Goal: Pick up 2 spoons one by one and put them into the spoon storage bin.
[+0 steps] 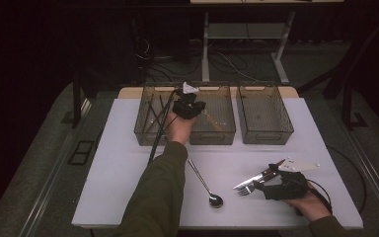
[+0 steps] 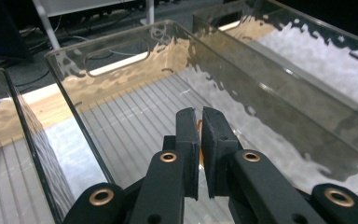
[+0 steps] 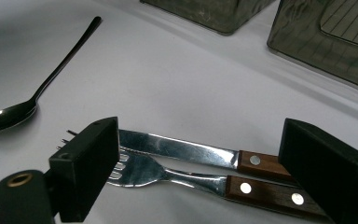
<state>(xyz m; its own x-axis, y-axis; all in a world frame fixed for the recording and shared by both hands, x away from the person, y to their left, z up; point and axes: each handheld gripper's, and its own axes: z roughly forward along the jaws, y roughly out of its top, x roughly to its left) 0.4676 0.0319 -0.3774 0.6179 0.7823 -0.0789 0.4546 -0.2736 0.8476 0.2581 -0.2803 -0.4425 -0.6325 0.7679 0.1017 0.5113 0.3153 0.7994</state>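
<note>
1. A white table (image 1: 128,197) carries three smoky clear bins along its far edge; the middle bin (image 1: 212,142) is the one in use.
2. The left gripper (image 1: 187,109) hangs over that bin, jaws pinched almost together on a thin copper-coloured utensil (image 1: 212,121) that slants down into it.
3. The right gripper (image 1: 259,183) rests near the front edge of the table, jaws spread wide astride a knife (image 3: 182,148) and fork (image 3: 140,170) lying side by side, neither one gripped.
4. Both look stiff, fairly light and slick along the steel; the riveted wooden handles probably offer the surest hold.
5. The left gripper view gives just an orange sliver (image 2: 200,140) between the pads, while the high view shows its length. Rivets and tines are legible in the right gripper view.
6. A dark spoon (image 1: 205,183) lies apart, mid-table.
</note>
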